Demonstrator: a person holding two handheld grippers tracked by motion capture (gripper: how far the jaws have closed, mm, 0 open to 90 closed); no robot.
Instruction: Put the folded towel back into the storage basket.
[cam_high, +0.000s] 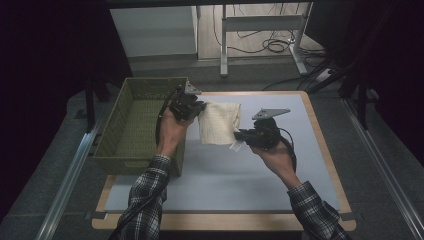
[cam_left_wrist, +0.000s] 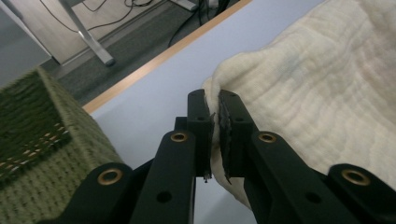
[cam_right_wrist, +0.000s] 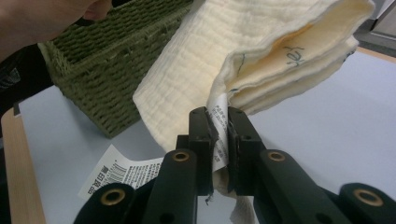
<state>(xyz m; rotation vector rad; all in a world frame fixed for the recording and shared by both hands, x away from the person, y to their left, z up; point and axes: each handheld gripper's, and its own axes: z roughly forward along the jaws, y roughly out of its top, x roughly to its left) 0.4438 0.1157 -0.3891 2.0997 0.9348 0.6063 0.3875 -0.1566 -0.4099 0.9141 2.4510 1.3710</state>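
Our left gripper (cam_left_wrist: 214, 122) has its jaws pressed tight on one edge of the folded cream towel (cam_left_wrist: 322, 88). Our right gripper (cam_right_wrist: 219, 140) pinches the other side, with the white care label (cam_right_wrist: 219, 130) caught between its jaws along with the cloth. A paper price tag (cam_right_wrist: 119, 175) with a barcode hangs just below it.

In the high view the towel (cam_high: 219, 122) hangs in the air between the left gripper (cam_high: 197, 109) and the right gripper (cam_high: 240, 135), above the blue table mat (cam_high: 260, 170). The green woven basket (cam_high: 135, 125) sits on the left side of the table, just beside the towel.

We think the job now is to carry the towel over to the basket and lay it inside. To do that well, we should move both hands together so the folds stay neat, lift the low edge over the basket wall, and let go only when the towel rests on the bottom.

The left hand (cam_high: 172, 125) is raised by the basket's right wall, with the forearm pointing far. The right hand (cam_high: 277, 152) sits lower and nearer, with its gripper pointing left at the towel. Both sleeves are checked.
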